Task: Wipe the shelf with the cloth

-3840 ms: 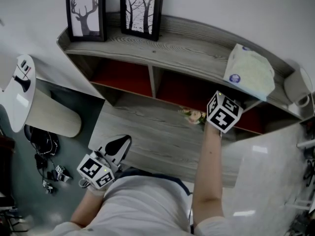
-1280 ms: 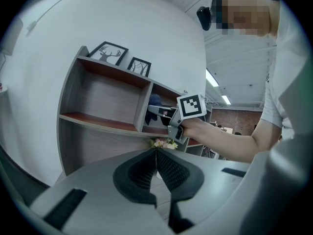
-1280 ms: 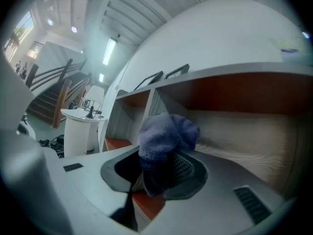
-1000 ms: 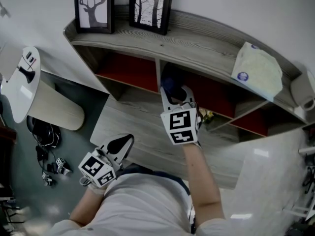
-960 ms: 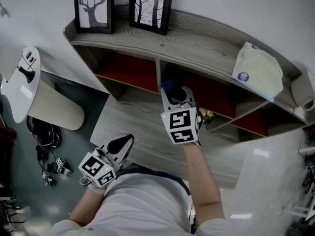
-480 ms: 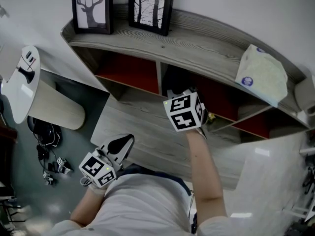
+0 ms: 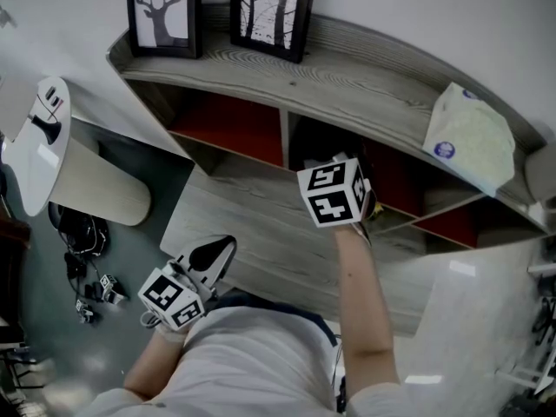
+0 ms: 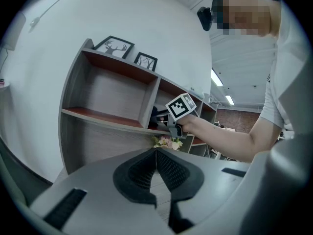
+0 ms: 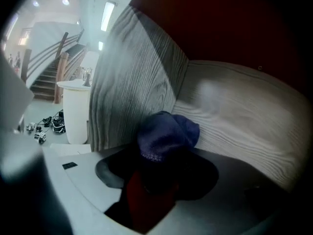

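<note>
Down at seven o'clock in the head view, the left gripper (image 8: 156, 153) hangs by the person's waist. Its two black jaws are pressed together on nothing, well apart from the work. Up at eleven o'clock, a black-framed deer print (image 7: 161, 11) and a black-framed tree print (image 7: 269, 11) stand on the grey wood-grain shelf unit with red back panels (image 7: 365, 85).

Just right of centre, the right gripper (image 9: 164, 170) reaches into the middle compartment beside the upright divider (image 9: 132, 72). Its jaws have just been opening and stand apart. The crumpled dark-blue cloth (image 9: 166, 133) lies between their tips on the compartment floor, apparently unpressed. From this gripper the cloth sits at twelve o'clock, dead ahead, a bunched lump with no clear long axis. The right hand is far nearer, so any re-grip likely falls to it.

At two o'clock a soft white tissue pack (image 7: 469, 137) carries a round blue label, too small to read. Otherwise only the square-patterned marker cube (image 7: 334, 191) bears print.
</note>
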`<state>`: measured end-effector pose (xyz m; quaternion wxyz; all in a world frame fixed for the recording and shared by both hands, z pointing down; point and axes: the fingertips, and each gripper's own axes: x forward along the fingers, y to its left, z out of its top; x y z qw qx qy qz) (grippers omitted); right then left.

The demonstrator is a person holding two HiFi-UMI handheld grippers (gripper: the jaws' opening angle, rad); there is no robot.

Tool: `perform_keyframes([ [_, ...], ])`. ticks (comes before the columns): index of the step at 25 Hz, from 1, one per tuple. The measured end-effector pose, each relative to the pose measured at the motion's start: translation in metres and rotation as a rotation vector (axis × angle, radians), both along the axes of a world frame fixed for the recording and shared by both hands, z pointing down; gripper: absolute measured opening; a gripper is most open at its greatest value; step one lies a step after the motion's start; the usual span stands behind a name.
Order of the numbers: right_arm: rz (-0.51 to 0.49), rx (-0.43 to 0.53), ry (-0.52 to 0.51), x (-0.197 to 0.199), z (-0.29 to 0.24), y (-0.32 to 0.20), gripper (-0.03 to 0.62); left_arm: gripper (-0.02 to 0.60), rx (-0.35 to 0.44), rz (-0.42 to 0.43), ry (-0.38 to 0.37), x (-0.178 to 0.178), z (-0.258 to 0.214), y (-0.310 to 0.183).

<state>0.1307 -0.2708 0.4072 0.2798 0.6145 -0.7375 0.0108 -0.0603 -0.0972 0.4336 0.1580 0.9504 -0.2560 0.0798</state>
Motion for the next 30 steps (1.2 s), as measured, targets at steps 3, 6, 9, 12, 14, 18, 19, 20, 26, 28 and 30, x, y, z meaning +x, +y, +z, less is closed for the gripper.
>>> perform_keyframes([
  [3, 0.028, 0.046, 0.019, 0.004, -0.011, 0.009, 0.244, 0.017, -0.001, 0.003, 0.001, 0.001, 0.001, 0.001],
  [6, 0.044, 0.103, 0.037, 0.008, -0.025, 0.014, 0.255, 0.017, -0.003, 0.004, -0.002, 0.001, 0.003, 0.003],
  [9, 0.035, 0.144, 0.063, 0.008, -0.039, 0.012, 0.261, 0.017, -0.004, 0.002, -0.006, 0.001, 0.003, 0.004],
  [12, -0.006, 0.106, 0.096, 0.005, -0.033, 0.000, 0.265, 0.017, -0.002, -0.001, -0.006, 0.000, 0.003, 0.005],
  [14, -0.033, 0.042, 0.143, 0.005, -0.017, -0.009, 0.268, 0.016, -0.001, -0.003, -0.008, 0.001, 0.002, 0.006],
  [18, -0.079, -0.104, 0.174, 0.004, 0.011, -0.017, 0.231, 0.017, 0.001, -0.014, -0.006, -0.002, 0.001, 0.006],
  [19, -0.091, -0.129, 0.156, 0.001, 0.015, -0.017, 0.204, 0.017, 0.000, -0.019, -0.006, -0.003, 0.001, 0.006],
  [20, -0.098, -0.144, 0.130, -0.001, 0.018, -0.017, 0.173, 0.017, -0.001, -0.023, -0.006, -0.004, 0.002, 0.006],
  [26, -0.099, -0.154, 0.086, -0.008, 0.022, -0.003, 0.124, 0.017, 0.000, -0.020, -0.006, -0.002, 0.002, 0.009],
  [28, -0.107, -0.149, 0.088, -0.012, 0.023, 0.004, 0.121, 0.017, 0.001, -0.015, -0.003, 0.000, 0.001, 0.010],
  [30, -0.117, -0.142, 0.085, -0.017, 0.023, 0.013, 0.118, 0.016, 0.003, -0.009, -0.002, 0.003, 0.001, 0.011],
])
